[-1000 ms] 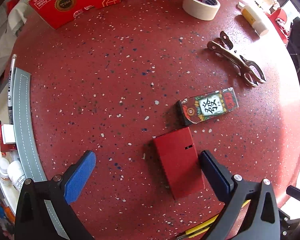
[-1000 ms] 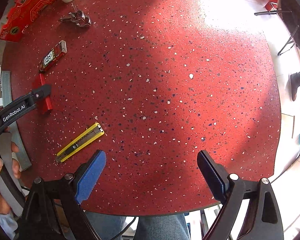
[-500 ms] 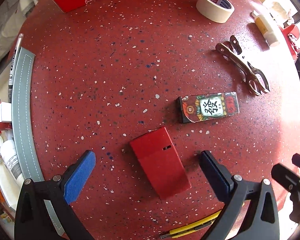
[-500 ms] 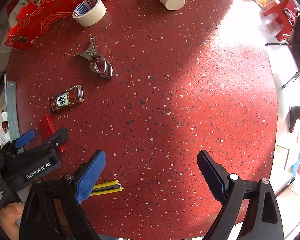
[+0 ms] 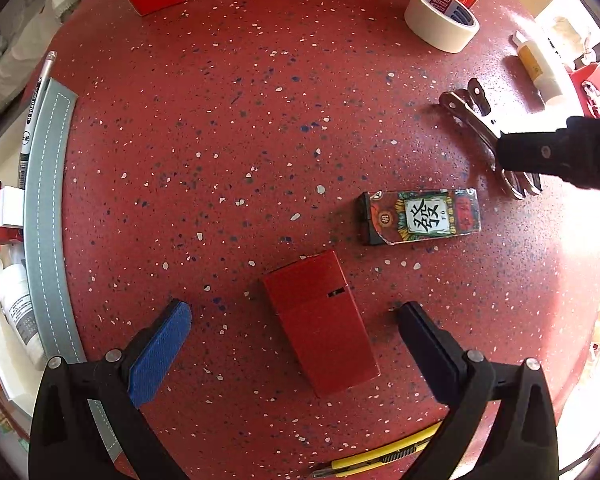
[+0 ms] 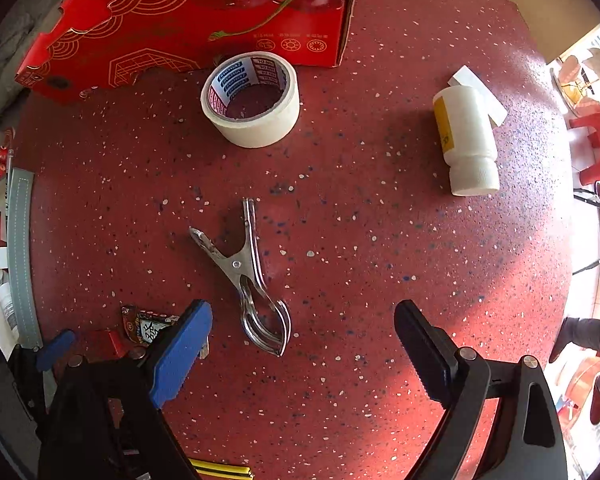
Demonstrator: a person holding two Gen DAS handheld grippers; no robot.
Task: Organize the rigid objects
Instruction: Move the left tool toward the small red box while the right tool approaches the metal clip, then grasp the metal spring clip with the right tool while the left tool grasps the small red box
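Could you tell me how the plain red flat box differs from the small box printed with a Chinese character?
The plain red flat box has one solid colour; the small box printed with a Chinese character is multicoloured with a white panel. The red box lies between the open left gripper's fingers, pointing away from the camera; the printed box lies crosswise beyond them. Both lie flat on the speckled red table.

The right gripper (image 6: 302, 344) now hangs over the metal clamp (image 6: 247, 280) at frame centre instead of bare tabletop, while the red box (image 5: 320, 322) sits centred between the left gripper's (image 5: 294, 342) fingers.
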